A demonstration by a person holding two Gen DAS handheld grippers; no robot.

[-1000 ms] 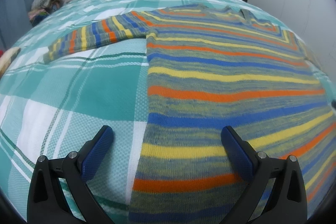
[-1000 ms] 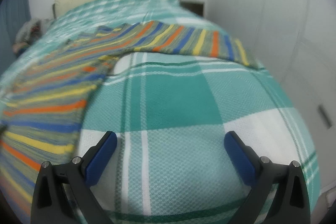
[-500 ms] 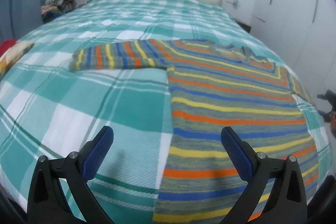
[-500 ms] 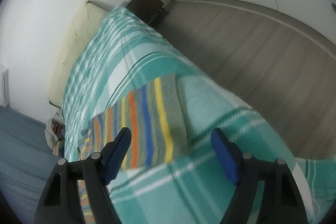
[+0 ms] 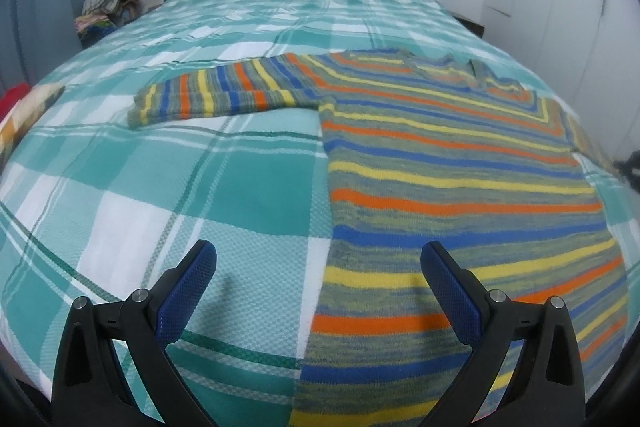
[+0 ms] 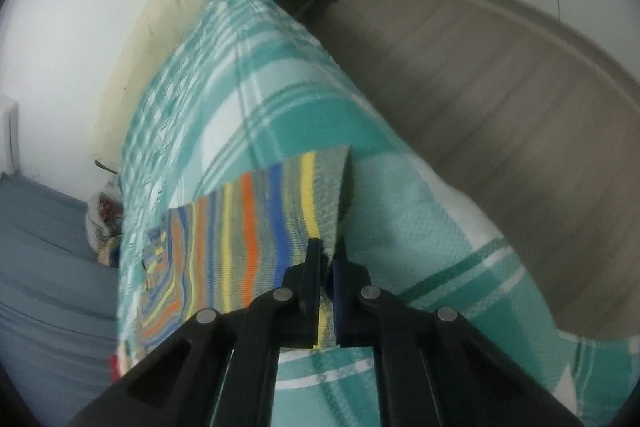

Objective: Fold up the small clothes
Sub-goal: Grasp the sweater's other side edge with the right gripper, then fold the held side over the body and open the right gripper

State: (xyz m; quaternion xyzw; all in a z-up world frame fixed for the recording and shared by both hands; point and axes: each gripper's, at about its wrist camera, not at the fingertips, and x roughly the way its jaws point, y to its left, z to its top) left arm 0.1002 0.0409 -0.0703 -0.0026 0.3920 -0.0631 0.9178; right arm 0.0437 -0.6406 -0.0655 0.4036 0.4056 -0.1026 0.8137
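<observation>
Right hand-held gripper (image 6: 329,259) swung to sweater (image 6: 256,227) sleeve end, now clamped on cuff.

Sweater (image 5: 460,195) hem cut off below (right sleeve (image 6: 280,211) blurred).

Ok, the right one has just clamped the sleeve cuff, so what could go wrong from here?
The right hand-held gripper pinches only the corner of the striped sweater's sleeve cuff, so the knit may slip out mid-fold. That cuff sits near the bed edge; a dropped sleeve could slide toward the floor. The left hand-held gripper is open, pinning nothing, so the body could drag.
</observation>
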